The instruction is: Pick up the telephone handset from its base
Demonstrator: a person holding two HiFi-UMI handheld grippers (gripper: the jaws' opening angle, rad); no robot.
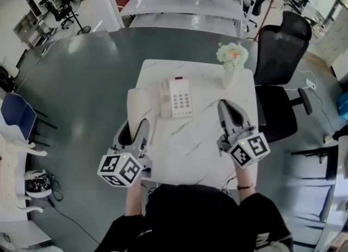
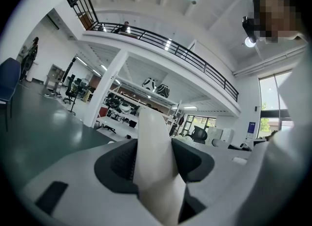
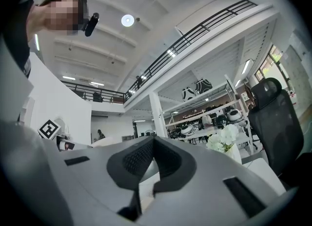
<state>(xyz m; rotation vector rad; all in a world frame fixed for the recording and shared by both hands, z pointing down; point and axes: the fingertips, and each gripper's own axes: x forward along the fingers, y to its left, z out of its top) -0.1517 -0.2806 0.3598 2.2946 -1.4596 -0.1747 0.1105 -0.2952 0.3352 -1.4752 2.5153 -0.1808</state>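
Telephone handset (image 1: 137, 104): cream, pinched between the left gripper (image 1: 136, 126) fingers, off its base and just left of it, over the bench's left edge. Bench (image 1: 185, 147): white marble top. Office chair (image 1: 280, 55): black, beside the far right corner. Telephone base (image 1: 179, 98): mid-bench, keypad up. Right gripper (image 1: 227, 106): fingers pressed together, holding nothing (hovering over the bench's right side). Vase of flowers (image 1: 232, 60): far right corner.

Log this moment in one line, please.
left gripper: shut on handset | handset: off telephone base, to its left | right gripper: shut, empty, right of base
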